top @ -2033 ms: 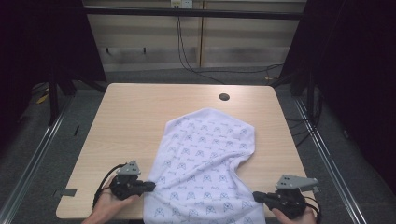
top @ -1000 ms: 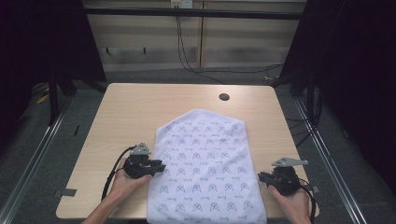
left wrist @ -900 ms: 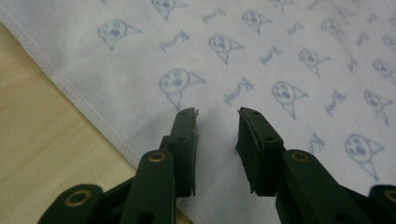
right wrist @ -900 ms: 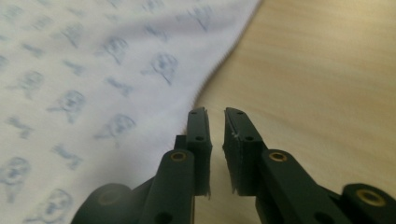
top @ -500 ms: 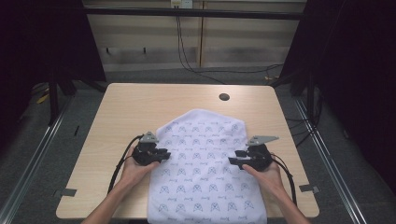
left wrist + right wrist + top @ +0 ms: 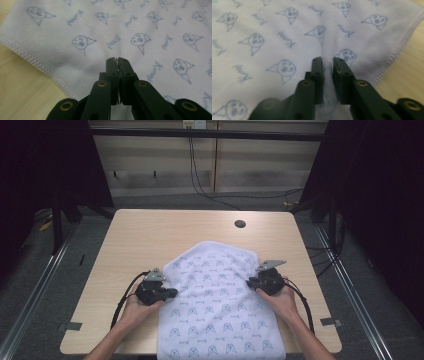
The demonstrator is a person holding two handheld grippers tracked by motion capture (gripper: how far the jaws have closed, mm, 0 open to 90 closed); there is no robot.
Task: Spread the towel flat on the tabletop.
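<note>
Left claw (image 6: 172, 293) has just closed, pinching a fold of the white cotton towel with blue printed faces (image 6: 215, 315); right claw (image 6: 251, 282) likewise (both pinches inboard of the hems). Towel lies at the light wooden worktop's (image 6: 150, 235) near edge.

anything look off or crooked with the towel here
Nothing damaged or spilled. The towel lies skewed on the table: its far edge comes to a blunt point and its near end hangs over the table's front edge. The left gripper and right gripper each pinch a small ridge of cloth.
</note>
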